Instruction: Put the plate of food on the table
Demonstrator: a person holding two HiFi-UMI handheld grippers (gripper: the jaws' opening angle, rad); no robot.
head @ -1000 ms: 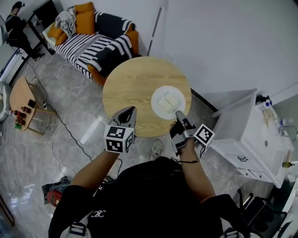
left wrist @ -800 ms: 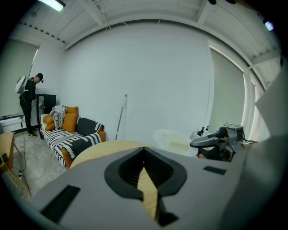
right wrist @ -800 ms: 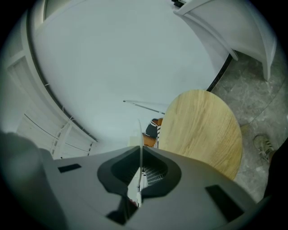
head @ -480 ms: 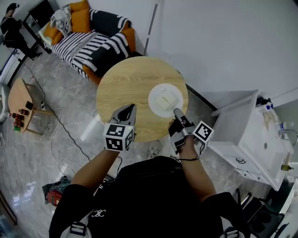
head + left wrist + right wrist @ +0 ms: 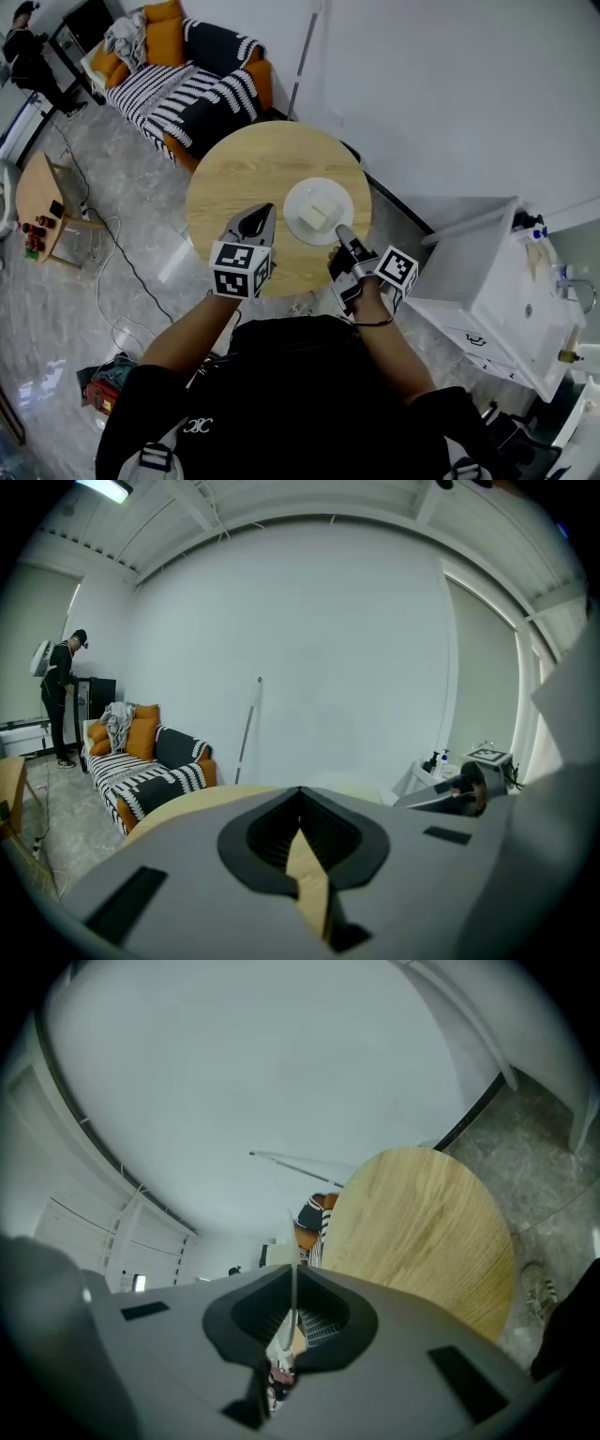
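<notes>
Clenched on the near rim of the plate (image 5: 298,199) with the right gripper (image 5: 339,231), a thin white edge caught between both jaws. Pressed together and holding nothing on the left gripper (image 5: 263,212), with only a sliver of wood visible through the slit. Reaching straight ahead from the right jaws, away from the body, over the right half of the round wooden table (image 5: 239,169). Round, so no long axis to mind; carrying a pale block of food (image 5: 319,214) lying slantwise near the middle. Impossible to tell whether already resting on the wood or held just above it. Probably only a short lowering and letting go left, by the right hand alone, the left hovering just beside the plate's left edge. Nothing readable anywhere: square markers (image 5: 238,268) on the gripper cubes, a small white logo (image 5: 197,428) on the black shirt, too small to read. Farther off, a striped sofa (image 5: 178,89) with orange cushions.
</notes>
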